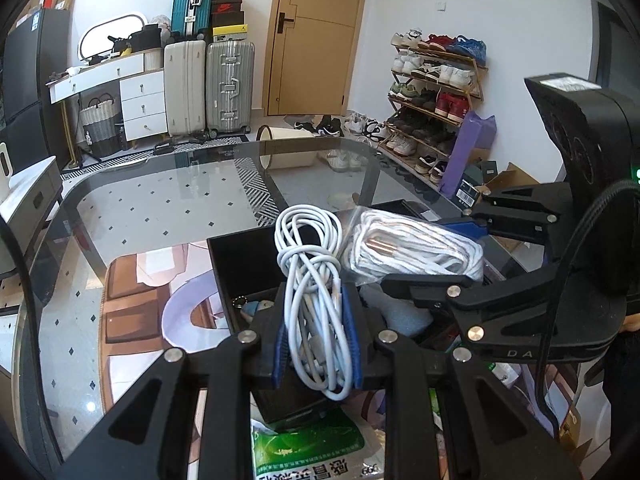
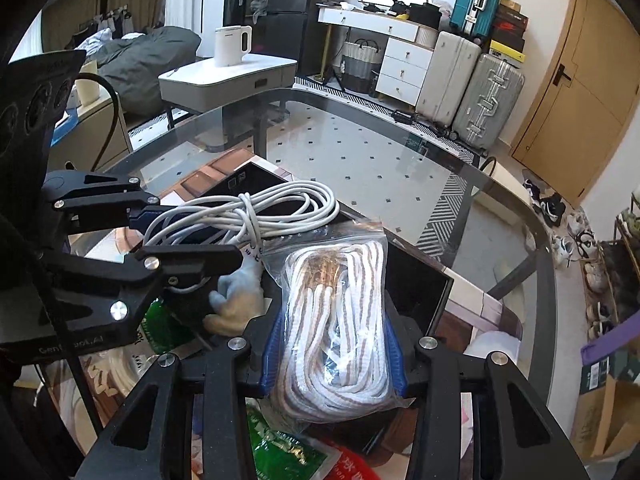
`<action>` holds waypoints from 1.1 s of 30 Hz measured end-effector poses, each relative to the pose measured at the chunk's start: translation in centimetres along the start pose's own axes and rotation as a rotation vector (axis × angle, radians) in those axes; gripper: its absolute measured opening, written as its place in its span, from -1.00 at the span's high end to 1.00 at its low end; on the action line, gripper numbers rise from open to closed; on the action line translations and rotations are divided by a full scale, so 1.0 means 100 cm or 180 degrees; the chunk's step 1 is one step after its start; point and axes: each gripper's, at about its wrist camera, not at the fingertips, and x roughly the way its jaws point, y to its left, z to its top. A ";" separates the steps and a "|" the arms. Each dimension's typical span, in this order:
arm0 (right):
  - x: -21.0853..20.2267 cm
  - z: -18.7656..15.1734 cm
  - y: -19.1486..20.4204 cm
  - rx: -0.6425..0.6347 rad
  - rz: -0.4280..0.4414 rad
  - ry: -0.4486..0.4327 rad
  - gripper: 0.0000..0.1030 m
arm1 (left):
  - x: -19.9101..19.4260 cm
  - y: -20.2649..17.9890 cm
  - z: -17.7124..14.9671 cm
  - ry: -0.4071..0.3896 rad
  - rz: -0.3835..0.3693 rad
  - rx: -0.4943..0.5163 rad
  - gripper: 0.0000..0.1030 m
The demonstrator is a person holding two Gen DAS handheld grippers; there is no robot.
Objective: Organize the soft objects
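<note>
left tongs (image 1: 318, 344): closed tight on a coiled white cable (image 1: 314, 280), blue pads pressing both sides of the bundle; loop end stuck out ahead, over the black box (image 1: 240, 268).
cable position: held off the table, above the box's open left part, just beside the bagged rope.
black box: sat on the glass table (image 1: 160, 208), open top, a few small items in the bottom, too dim to name.
right tongs (image 2: 334, 352): clamped on a clear bag of white rope (image 2: 340, 320), pads squeezing the bag's sides.
rope position: held up over the right part of the box (image 2: 416, 292), touching or nearly touching the cable, couldn't tell which.
other stuff: green packet (image 2: 280, 448) and a pale glove (image 2: 240, 300) lay near the box, below the tongs.
step: both soft bundles carried and poised over the box, not yet set in.
next move (judgement): lower each into the box, keep the two tongs from bumping, then loosen the grip; the cable loops could snag on a pad when let go.
</note>
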 end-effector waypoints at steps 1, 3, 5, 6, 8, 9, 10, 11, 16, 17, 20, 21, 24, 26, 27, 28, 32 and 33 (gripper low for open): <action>0.002 0.001 0.000 -0.0017 0.0014 0.0007 0.17 | 0.001 -0.001 0.000 -0.0004 0.0009 0.0023 0.58; 0.005 0.003 -0.003 -0.0039 0.0041 0.0013 0.17 | 0.005 -0.002 -0.001 0.0012 0.0025 0.0032 0.58; 0.008 0.005 -0.003 -0.0075 0.0069 0.0013 0.17 | 0.009 -0.002 -0.001 0.0043 0.0024 0.0024 0.58; 0.010 0.006 -0.003 -0.0089 0.0068 0.0020 0.17 | 0.010 -0.003 -0.002 0.0053 0.0036 0.0036 0.58; 0.013 0.005 -0.004 -0.0120 0.0064 0.0032 0.17 | 0.010 -0.007 -0.002 0.0044 0.0083 0.0102 0.58; 0.016 0.005 -0.003 -0.0125 0.0058 0.0070 0.17 | 0.010 -0.008 -0.003 0.0050 0.0081 0.0108 0.57; 0.021 0.003 -0.004 -0.0129 0.0074 0.0115 0.17 | 0.011 -0.008 -0.002 0.0050 0.0074 0.0107 0.56; 0.021 0.002 -0.007 -0.0072 0.0115 0.0076 0.17 | 0.011 -0.008 -0.002 0.0054 0.0075 0.0107 0.55; 0.011 -0.001 -0.007 -0.0053 0.0072 -0.0115 -0.19 | 0.006 -0.008 -0.002 0.0037 0.0068 0.0109 0.25; 0.007 -0.001 -0.008 -0.0024 0.0040 -0.0164 -0.27 | 0.002 -0.008 -0.002 0.0004 0.0051 0.0102 0.10; -0.010 -0.005 -0.014 0.0108 -0.0003 -0.0337 -0.58 | -0.011 -0.007 -0.001 -0.0109 0.0027 0.0086 -0.03; -0.015 -0.006 -0.014 0.0148 -0.0008 -0.0381 -0.68 | -0.015 -0.008 -0.001 -0.0132 0.0041 0.0098 -0.05; -0.034 -0.014 -0.019 0.0331 -0.0049 -0.0600 -0.88 | -0.027 -0.009 -0.002 -0.0214 0.0147 0.0155 -0.68; -0.048 -0.021 -0.021 0.0467 -0.0080 -0.0777 -0.98 | -0.040 -0.010 -0.005 -0.0348 0.0242 0.0138 -1.00; -0.054 -0.024 -0.022 0.0514 -0.0068 -0.0864 -0.98 | -0.048 -0.010 -0.007 -0.0427 0.0246 0.0111 -1.00; -0.061 -0.027 -0.022 0.0566 -0.0055 -0.0945 -0.98 | -0.050 -0.009 -0.007 -0.0437 0.0231 0.0096 -1.00; -0.083 -0.041 -0.014 0.0697 -0.0048 -0.1155 -0.98 | -0.065 -0.009 -0.014 -0.0472 0.0294 0.0048 -1.00; -0.087 -0.044 -0.011 0.0709 -0.0052 -0.1191 -0.98 | -0.068 -0.009 -0.016 -0.0493 0.0309 0.0049 -1.00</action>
